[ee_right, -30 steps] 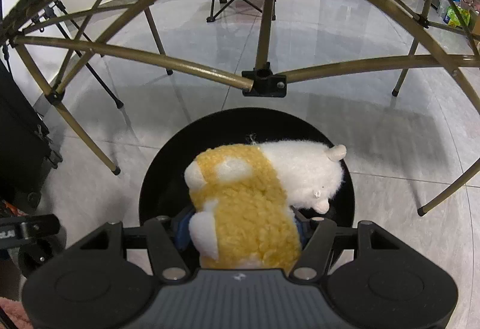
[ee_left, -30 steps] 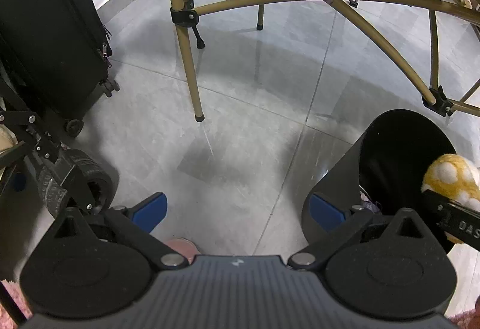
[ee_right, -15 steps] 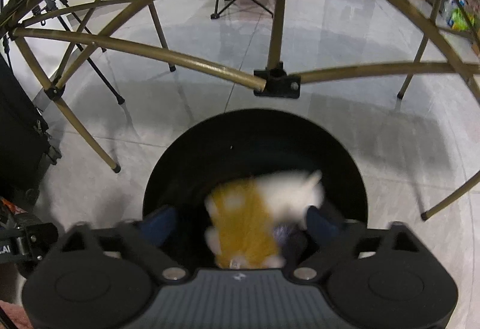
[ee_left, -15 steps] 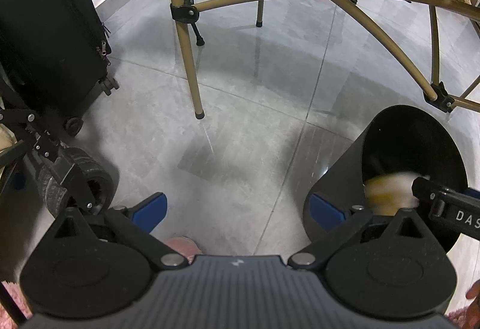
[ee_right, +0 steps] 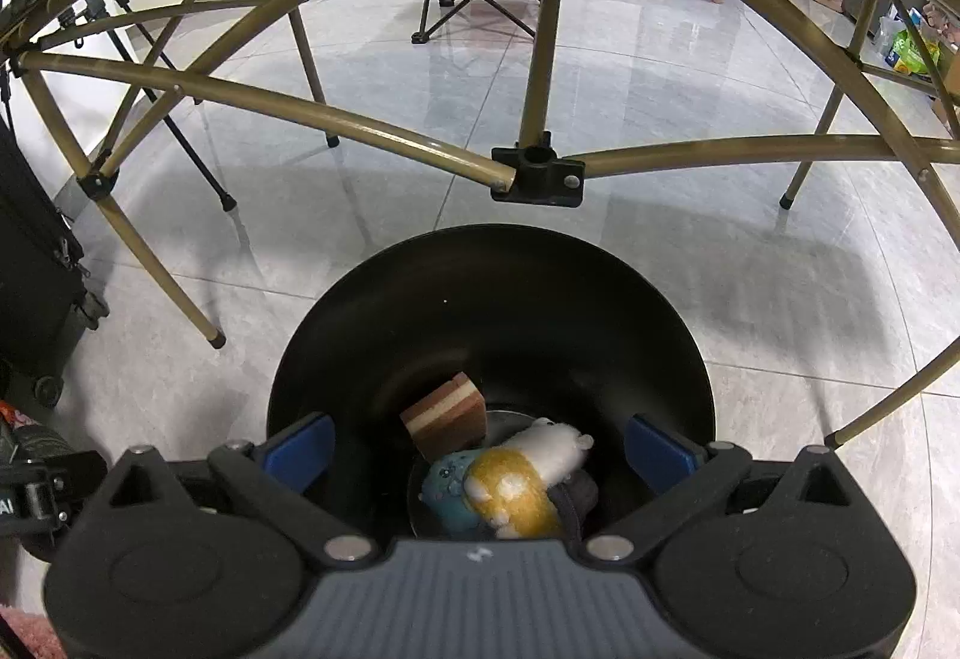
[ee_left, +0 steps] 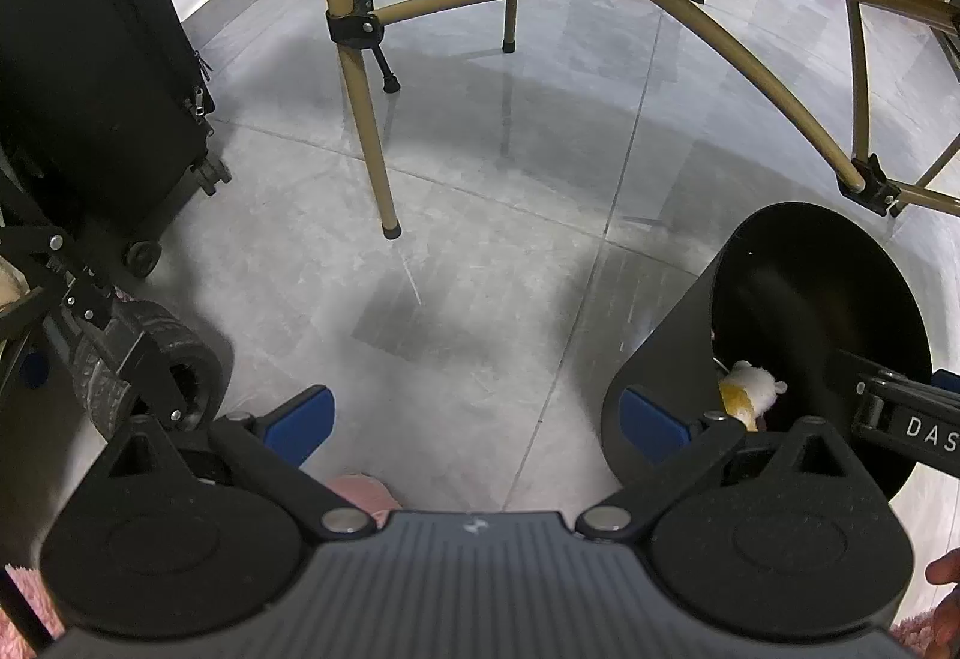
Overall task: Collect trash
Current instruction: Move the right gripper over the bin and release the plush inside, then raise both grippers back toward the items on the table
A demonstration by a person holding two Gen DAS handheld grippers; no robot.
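While the right claw (ee_right: pixel 477 449) hangs over the black bin (ee_right: pixel 492 293):
Change: its jaws have just been opening; they stand spread wide with nothing between them, where a second ago they pinched the yellow-and-white plush toy (ee_right: pixel 522 479).
Plush toy: at the bin's bottom, directly below the claw, touching a teal soft toy (ee_right: pixel 447 488) and near a brown layered block (ee_right: pixel 447 419).
Meaning: this piece looks collected; the claw is free for the next.
Left claw (ee_left: pixel 474 419): spread, empty, bin just to its right.
Floor: glossy grey tiles (ee_left: pixel 480 215).
Room: gold folding-table legs (ee_right: pixel 543 59) ahead, black suitcase (ee_left: pixel 96 59) far left.
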